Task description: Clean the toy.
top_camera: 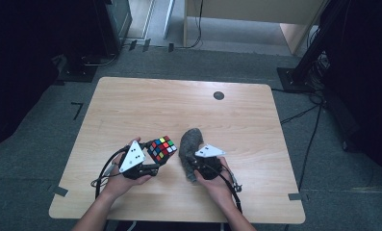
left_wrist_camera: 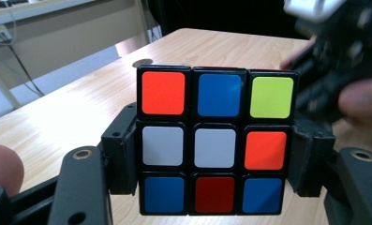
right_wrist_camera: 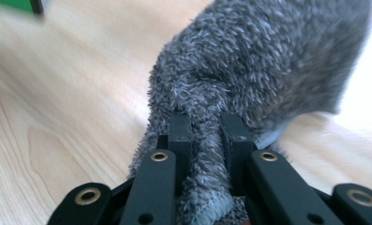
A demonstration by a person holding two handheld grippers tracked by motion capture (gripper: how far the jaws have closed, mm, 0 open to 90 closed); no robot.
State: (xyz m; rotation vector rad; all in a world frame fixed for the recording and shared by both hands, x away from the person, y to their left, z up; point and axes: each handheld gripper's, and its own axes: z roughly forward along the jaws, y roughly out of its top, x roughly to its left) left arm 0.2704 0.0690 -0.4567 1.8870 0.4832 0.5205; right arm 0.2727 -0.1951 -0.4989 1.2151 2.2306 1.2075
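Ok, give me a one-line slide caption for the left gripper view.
Left gripper clamps a scrambled puzzle cube by its sides above a light wooden table.

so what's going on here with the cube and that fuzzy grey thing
A person at a wooden table holds a set of tongs in each hand. The left tongs are shut on a scrambled puzzle cube, gripped by its two sides and held above the tabletop. The right tongs are pinched shut on a fold of a fluffy grey cloth, which bunches up beyond the jaws. In the high view the cloth sits right beside the cube, so it looks as if the cube may be about to get wiped.
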